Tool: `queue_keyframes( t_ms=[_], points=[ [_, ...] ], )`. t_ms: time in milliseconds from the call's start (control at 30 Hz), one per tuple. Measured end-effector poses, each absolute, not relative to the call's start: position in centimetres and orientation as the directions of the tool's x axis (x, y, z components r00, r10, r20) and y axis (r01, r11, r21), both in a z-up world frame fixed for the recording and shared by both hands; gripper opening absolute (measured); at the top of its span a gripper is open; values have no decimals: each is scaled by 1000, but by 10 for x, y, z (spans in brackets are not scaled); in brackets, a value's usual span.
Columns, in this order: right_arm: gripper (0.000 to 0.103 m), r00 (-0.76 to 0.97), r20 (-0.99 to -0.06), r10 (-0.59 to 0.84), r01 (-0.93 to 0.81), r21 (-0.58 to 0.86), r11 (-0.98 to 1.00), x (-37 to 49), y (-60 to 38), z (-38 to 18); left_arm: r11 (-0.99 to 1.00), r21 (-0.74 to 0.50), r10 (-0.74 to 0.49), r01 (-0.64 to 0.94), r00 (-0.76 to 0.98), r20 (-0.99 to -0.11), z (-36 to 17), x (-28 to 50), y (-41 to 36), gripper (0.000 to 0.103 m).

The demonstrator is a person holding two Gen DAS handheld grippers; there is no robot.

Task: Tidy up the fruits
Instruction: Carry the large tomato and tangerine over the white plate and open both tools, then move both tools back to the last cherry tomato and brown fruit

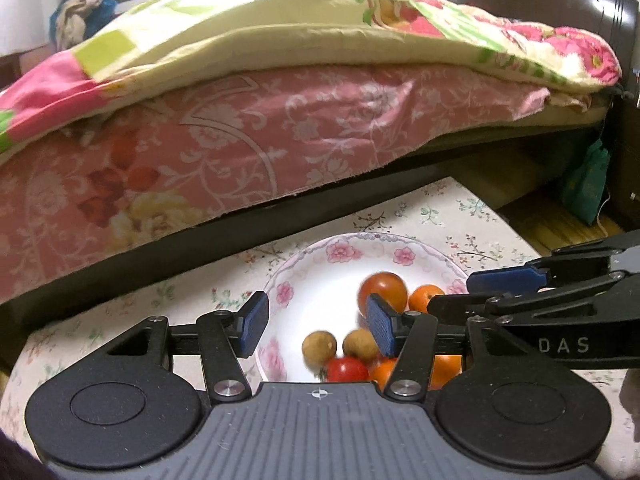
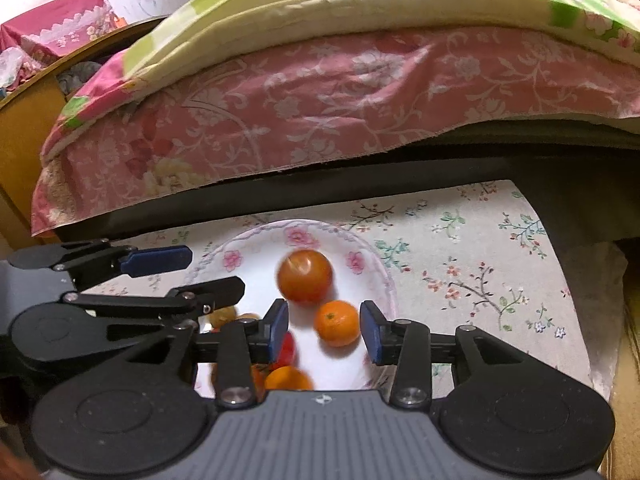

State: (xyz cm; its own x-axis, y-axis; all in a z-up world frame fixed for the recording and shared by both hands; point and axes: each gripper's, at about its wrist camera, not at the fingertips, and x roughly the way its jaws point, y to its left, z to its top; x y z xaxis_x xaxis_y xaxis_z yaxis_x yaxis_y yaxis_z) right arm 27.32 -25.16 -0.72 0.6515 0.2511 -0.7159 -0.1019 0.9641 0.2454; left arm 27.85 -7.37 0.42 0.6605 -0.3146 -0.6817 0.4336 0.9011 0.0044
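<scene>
Above the floral plate, both tools side by side, angled downward, parted, empty: left tool, right tool.

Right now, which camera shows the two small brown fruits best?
The left wrist view. Both brown fruits sit side by side in the plate, in plain sight between the fingers of the left gripper. In the right wrist view only blurred scraps of them show behind the left gripper's linkage.

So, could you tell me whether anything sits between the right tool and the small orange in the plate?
Nothing visible does: the small orange lies in the plate, in the open gap of the right tool, neither pad touching it.
</scene>
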Motion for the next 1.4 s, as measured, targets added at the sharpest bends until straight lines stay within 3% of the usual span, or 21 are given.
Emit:
queue_keyframes(
  t_ms=[267,667,867,1067,1400],
  points=[
    [40,640,-713,288,-151,250,956,234,-229,10,896,-22,-327,444,623,-710,10,232,-49,65],
    [41,559,-775,296,-173,240,955,189,-210,-5,863,-1,-314,505,535,-784,-26,188,-40,63],
    [41,546,-774,322,-204,250,946,193,-201,-7,856,12,-301,517,517,-801,-46,192,-44,55],
    [41,519,-788,332,-217,255,942,196,-198,-16,850,14,-293,527,495,-818,-59,189,-47,42],
    [41,487,-798,354,-245,265,933,198,-191,-27,845,14,-298,535,491,-819,-48,172,-36,40]
  ],
)
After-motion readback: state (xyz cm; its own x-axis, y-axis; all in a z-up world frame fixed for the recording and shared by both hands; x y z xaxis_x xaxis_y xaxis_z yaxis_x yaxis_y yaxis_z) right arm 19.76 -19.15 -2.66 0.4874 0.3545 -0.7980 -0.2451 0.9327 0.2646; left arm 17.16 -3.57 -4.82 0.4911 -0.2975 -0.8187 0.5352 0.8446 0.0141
